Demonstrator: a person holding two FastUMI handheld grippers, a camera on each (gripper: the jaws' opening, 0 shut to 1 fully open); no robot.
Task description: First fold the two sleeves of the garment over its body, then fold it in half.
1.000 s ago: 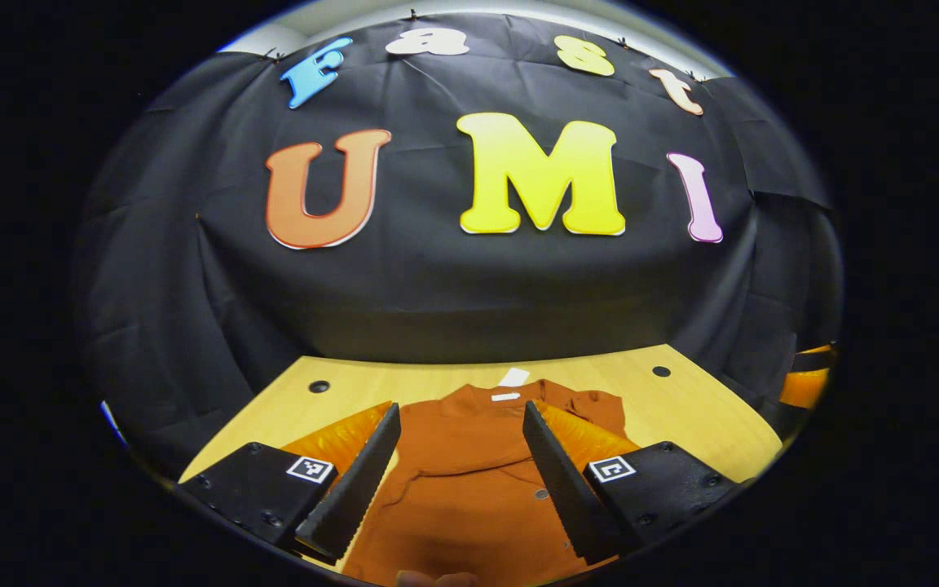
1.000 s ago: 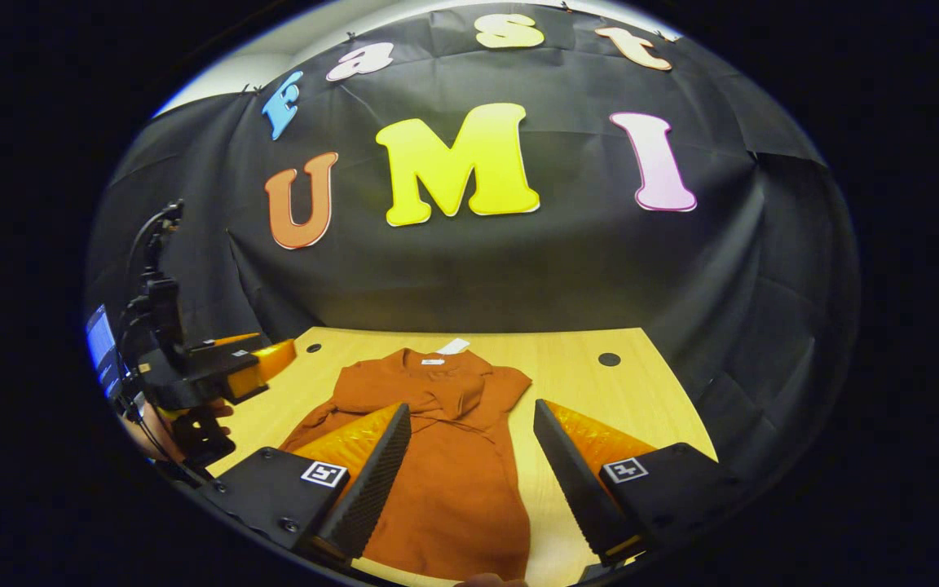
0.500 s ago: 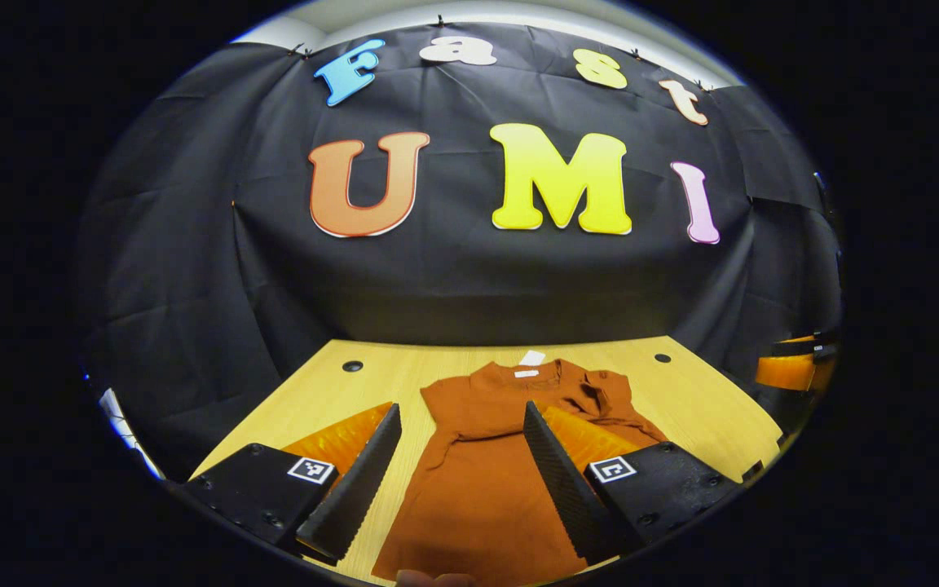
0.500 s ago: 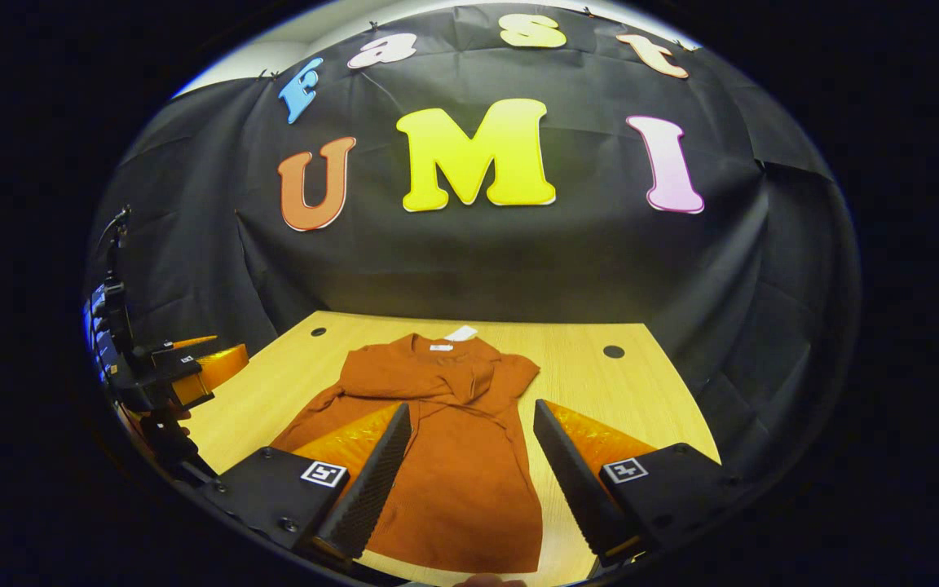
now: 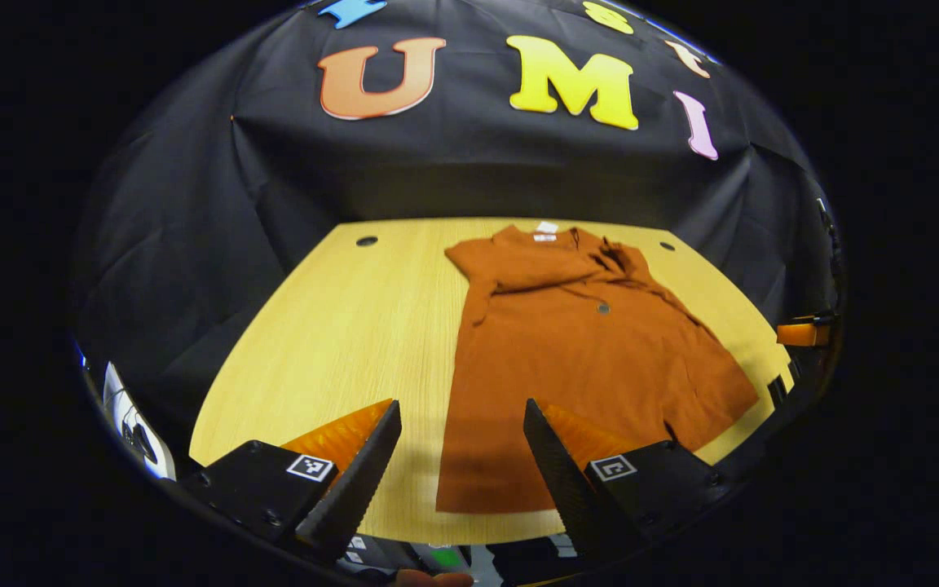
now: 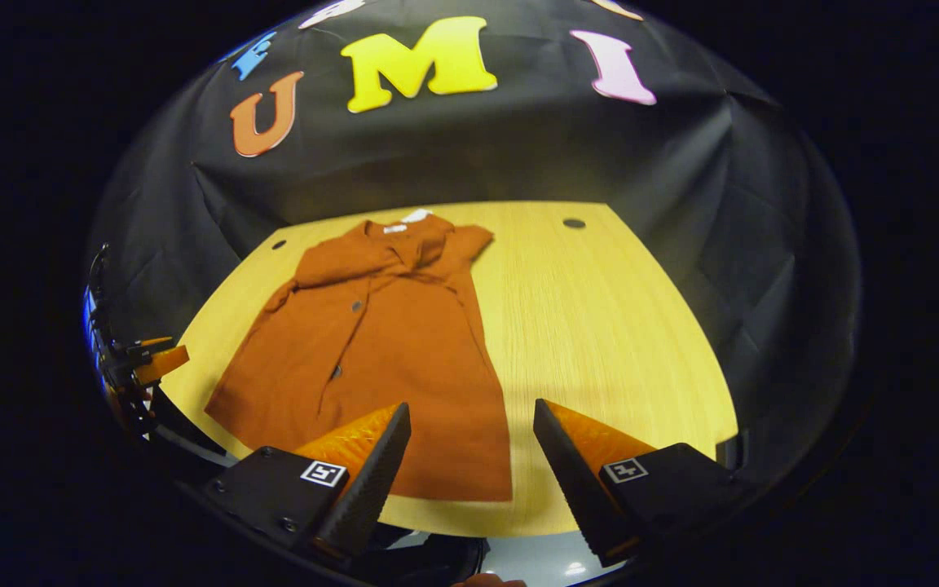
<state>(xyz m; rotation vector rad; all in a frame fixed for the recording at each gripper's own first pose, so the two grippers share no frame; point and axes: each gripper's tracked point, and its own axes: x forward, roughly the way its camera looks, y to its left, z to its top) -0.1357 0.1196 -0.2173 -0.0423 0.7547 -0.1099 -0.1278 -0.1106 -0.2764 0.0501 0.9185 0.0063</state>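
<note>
1. Garment (image 5: 575, 359): a rust-orange shirt with buttons lies flat on the wooden table (image 5: 339, 326), collar toward the black wall cloth, hem toward the near edge.
2. In the left gripper view the garment is on the right half of the table, and the left half of the wood is bare. In the right gripper view the garment (image 6: 372, 342) is on the left half, and the bare wood (image 6: 600, 326) is on the right.
3. Both sleeves are already folded in over the chest, near the collar. The body below them is spread out and not folded in half.
4. A small white label (image 5: 547, 227) lies on the table just at the collar; it is also seen in the right gripper view (image 6: 416, 215).
5. The left tongs (image 5: 461, 465) are open and hold nothing. They hover over the near edge of the table, above the lower left corner of the hem.
6. The right tongs (image 6: 469, 465) are also open and empty, above the lower right corner of the hem.
7. The right gripper view shows the left tongs (image 6: 156, 361) far off at its left border, beside the table edge. The left gripper view shows an orange part of the right tongs (image 5: 800, 333) at its right border.
8. The table has round holes near its far corners (image 5: 367, 241) (image 6: 574, 222).
</note>
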